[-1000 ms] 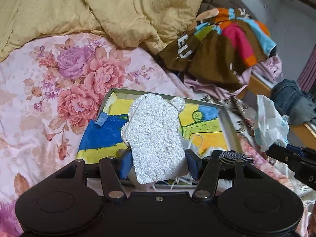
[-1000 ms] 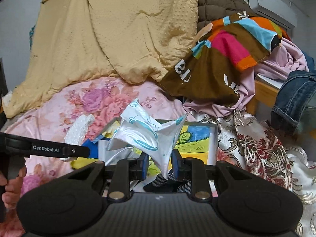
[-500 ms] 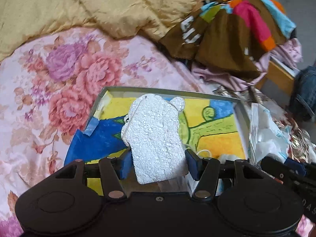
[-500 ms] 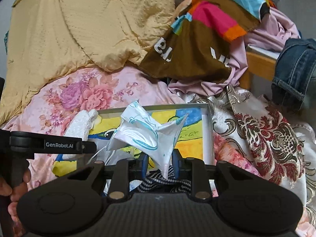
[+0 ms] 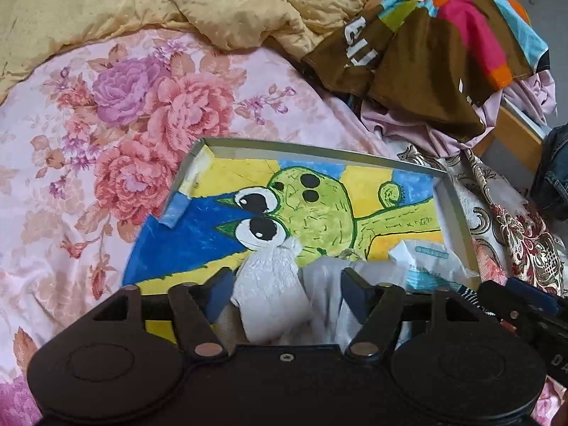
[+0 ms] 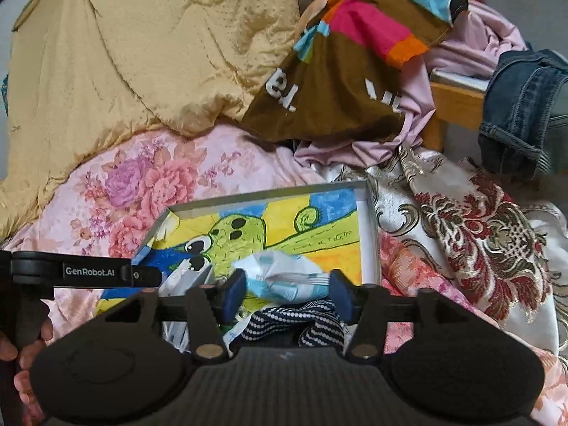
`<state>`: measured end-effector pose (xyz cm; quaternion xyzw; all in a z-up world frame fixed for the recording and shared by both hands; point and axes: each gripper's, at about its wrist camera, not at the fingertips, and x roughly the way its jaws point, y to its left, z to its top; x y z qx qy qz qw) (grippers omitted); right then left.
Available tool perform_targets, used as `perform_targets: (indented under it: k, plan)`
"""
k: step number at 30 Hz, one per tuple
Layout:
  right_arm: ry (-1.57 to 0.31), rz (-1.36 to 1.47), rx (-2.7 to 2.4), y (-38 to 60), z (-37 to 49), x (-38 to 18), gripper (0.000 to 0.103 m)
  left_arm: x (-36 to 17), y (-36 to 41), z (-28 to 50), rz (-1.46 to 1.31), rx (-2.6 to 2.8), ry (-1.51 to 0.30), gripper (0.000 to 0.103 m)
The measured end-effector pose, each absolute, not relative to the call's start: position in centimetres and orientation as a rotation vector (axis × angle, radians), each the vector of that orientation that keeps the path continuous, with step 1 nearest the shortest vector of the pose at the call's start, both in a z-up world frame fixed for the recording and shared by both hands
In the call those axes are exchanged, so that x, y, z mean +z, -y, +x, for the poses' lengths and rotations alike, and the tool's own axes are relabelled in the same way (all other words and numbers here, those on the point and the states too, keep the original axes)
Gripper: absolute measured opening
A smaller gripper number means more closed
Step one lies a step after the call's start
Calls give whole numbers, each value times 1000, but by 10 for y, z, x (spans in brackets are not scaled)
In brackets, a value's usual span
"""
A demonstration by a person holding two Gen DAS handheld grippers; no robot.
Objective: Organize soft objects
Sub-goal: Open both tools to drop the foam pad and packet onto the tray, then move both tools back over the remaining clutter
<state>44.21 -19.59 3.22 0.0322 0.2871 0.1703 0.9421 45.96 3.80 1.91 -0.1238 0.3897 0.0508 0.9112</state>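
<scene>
While spread wide over the near end of the shallow tray (image 5: pixel 321 150), left gripper (image 5: pixel 285 289) frames a white textured cloth piece (image 5: pixel 269 296) without pinching it; blue pads clear of the fabric on both sides; cloth slumped inside the tray on the painted green cartoon figure (image 5: pixel 312 209), beside more white fabric (image 5: pixel 325 284) and a crumpled blue-and-white plastic packet (image 5: pixel 429 264) toward the right wall. Seen from the right wrist, right gripper (image 6: pixel 287 289) likewise parted, fingers either side of the same packet (image 6: pixel 284 277), pads just beside it rather than squeezing; packet resting in the tray (image 6: pixel 369 220) atop a navy-and-white striped sock (image 6: pixel 284 321). Tray set on a pink floral bedsheet (image 5: pixel 106 142); yellow quilt (image 6: pixel 142 53) heaped behind; multicoloured brown blanket (image 6: pixel 348 64) and lilac garment (image 6: pixel 408 131) piled at back right; jeans (image 6: pixel 514 106) draped at far right; red-and-gold brocade cloth (image 6: pixel 479 241) right of the tray.
</scene>
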Motion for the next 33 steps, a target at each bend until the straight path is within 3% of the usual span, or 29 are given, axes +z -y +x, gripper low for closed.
perform_targets:
  k: [6,12,20,33]
  plan:
    - [-517,74,346,200,417,43,85,26,-42,430,-240,104,-723,85]
    - [-475,115,359,202,386,53,96,40,-41,393,-215,99,-633,95]
    - [-448,109,385,196,338,61,102,56,-43,334,-172,89,-547,102]
    - [-363,136,360,190,268,76,103,70,-52,257,-135,38,-502,102]
